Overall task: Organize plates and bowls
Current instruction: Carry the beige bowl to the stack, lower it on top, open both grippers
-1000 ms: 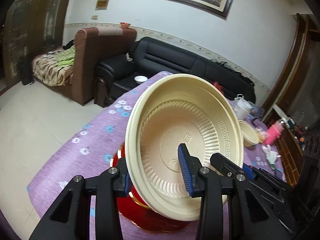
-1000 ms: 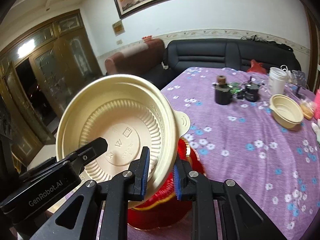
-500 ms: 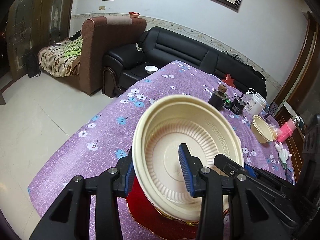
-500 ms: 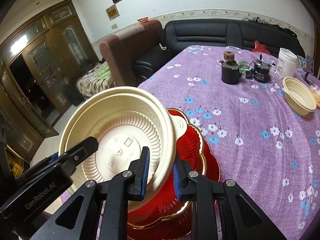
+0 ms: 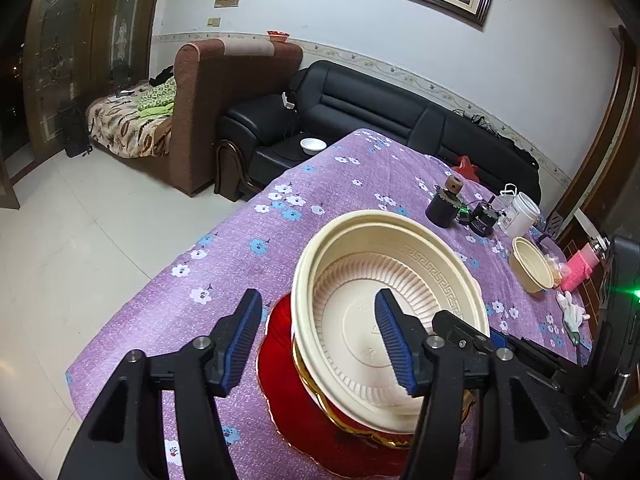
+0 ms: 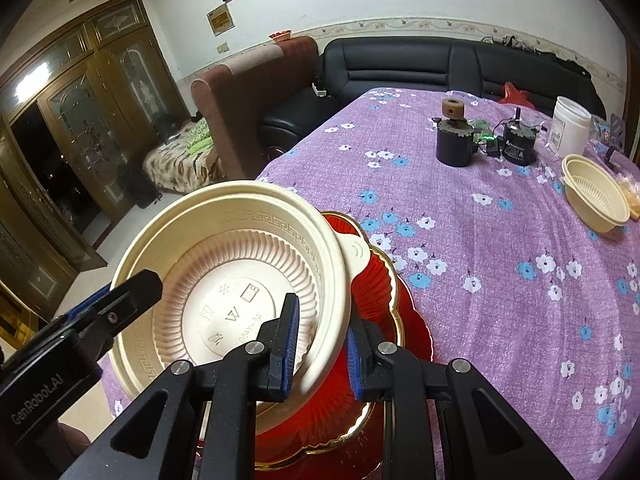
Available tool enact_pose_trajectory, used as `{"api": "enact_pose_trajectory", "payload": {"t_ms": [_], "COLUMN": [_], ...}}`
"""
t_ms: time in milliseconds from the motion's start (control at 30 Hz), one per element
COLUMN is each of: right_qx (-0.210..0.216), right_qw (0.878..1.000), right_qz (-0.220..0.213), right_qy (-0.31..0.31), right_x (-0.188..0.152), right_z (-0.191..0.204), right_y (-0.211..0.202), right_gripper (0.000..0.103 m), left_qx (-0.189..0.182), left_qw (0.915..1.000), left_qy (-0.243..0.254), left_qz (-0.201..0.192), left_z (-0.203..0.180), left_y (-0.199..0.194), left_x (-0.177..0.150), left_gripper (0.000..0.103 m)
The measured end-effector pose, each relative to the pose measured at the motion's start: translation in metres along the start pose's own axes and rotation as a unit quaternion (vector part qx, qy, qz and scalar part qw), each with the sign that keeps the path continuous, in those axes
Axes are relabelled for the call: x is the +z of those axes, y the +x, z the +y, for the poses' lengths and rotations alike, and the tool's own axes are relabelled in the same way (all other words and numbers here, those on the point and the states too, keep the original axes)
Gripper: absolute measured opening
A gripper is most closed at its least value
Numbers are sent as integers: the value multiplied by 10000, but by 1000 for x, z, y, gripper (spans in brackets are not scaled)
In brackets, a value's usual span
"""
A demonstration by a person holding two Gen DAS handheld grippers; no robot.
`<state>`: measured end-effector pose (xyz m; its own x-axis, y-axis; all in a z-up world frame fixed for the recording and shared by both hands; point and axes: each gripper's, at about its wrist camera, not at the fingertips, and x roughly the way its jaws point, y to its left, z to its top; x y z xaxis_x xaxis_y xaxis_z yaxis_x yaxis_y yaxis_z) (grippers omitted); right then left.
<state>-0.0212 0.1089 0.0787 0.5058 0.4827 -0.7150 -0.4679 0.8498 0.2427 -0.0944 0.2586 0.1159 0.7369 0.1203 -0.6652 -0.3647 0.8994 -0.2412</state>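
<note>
A large cream plastic bowl (image 5: 400, 280) (image 6: 224, 248) rests tilted on a stack of red plates with gold rims (image 5: 304, 412) (image 6: 380, 292) at the near edge of the purple flowered table. My left gripper (image 5: 316, 344) is open, its jaws standing on either side of the bowl's left rim without touching it. My right gripper (image 6: 318, 344) straddles the bowl's right rim with a small gap showing at both pads. A smaller cream bowl (image 5: 532, 264) (image 6: 596, 192) sits far right on the table.
A dark cylinder with a wooden knob (image 6: 454, 136), a black device with wires (image 6: 520, 144) and a white tub (image 6: 570, 126) stand at the table's far side. A pink item (image 5: 580, 268) and a white glove (image 5: 572, 312) lie at the right. Sofas stand beyond the table.
The bowl came down from a raised, steeply tilted hold onto the red plates. My left gripper opened off its rim, and my right gripper's jaws loosened.
</note>
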Motion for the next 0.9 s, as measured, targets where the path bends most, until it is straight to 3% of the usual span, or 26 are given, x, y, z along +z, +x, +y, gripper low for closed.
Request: {"api": "enact_pose_trajectory", "payload": {"t_ms": [100,167,233,900], "right_qx": [21,-22,-91,-107], "right_qw": [10000,9999,9996,9982], "right_qz": [20,-54,-215,-573], "right_qy": [-67,-118,-188,-149], "right_x": [0,0,0,-9], "right_z": [2,5,8,2], "right_y": [0,-3,-9,-54], "right_gripper": [36,60,68,72], "left_qx": [37,59,72,67], "left_qw": [10000,9999,9999,9994], "left_qy": [-30,-24,-27,111], "left_qz": [-55,-80,-103,-316], "left_z": [2,4,5,-11], "left_y": [-5,-6,-9,-43], "left_x": [-1,0,-1,-6], "left_gripper": [67,69,71,79]}}
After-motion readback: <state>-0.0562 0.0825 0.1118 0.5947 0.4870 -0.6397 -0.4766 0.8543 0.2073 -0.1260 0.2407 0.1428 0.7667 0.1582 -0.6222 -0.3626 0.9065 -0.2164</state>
